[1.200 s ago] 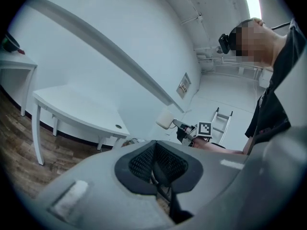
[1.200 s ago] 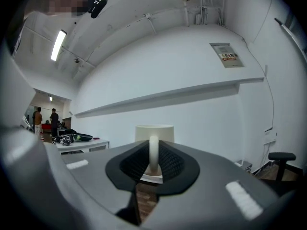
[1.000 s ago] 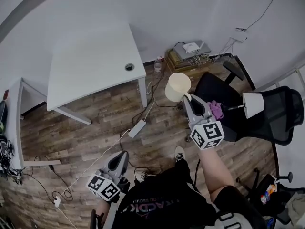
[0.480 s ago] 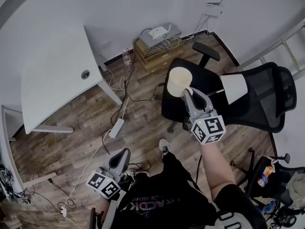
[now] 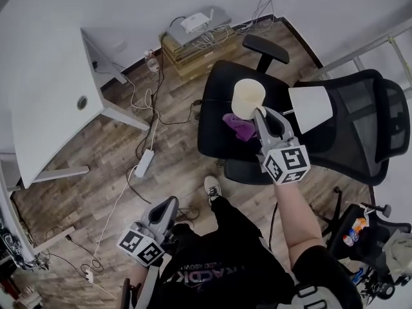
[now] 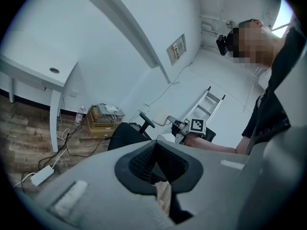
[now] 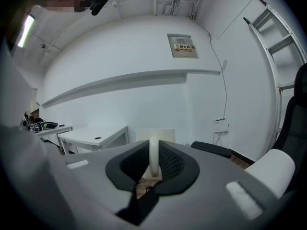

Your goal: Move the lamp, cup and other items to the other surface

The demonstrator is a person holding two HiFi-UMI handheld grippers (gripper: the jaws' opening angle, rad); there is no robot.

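While your right hand-held gripper [image 5: 259, 114] clamps the cup [image 5: 248, 98] by its handle above the chair [image 5: 214, 124], lamp [image 5: 310, 108] and purple cloth [image 5: 239, 127] already lie beside it; likely 1 placement remains. Your left hand-held gripper [image 5: 169, 205] hangs closed, empty.

A white power strip [image 5: 143, 163] lies on the wood floor [image 5: 96, 172]. A router [image 5: 193, 23] sits on stacked boxes [image 5: 193, 47] against the wall [image 5: 129, 5].

Black office chair [image 5: 215, 131]: a purple cloth [image 5: 239, 126] lies on the seat, and a white lamp [image 5: 310, 108] lies beside the backrest. Wooden floor [image 5: 96, 153]: white power strip [image 5: 143, 163], loose cables, stacked boxes [image 5: 193, 44] at the wall, white desk [image 5: 45, 102].
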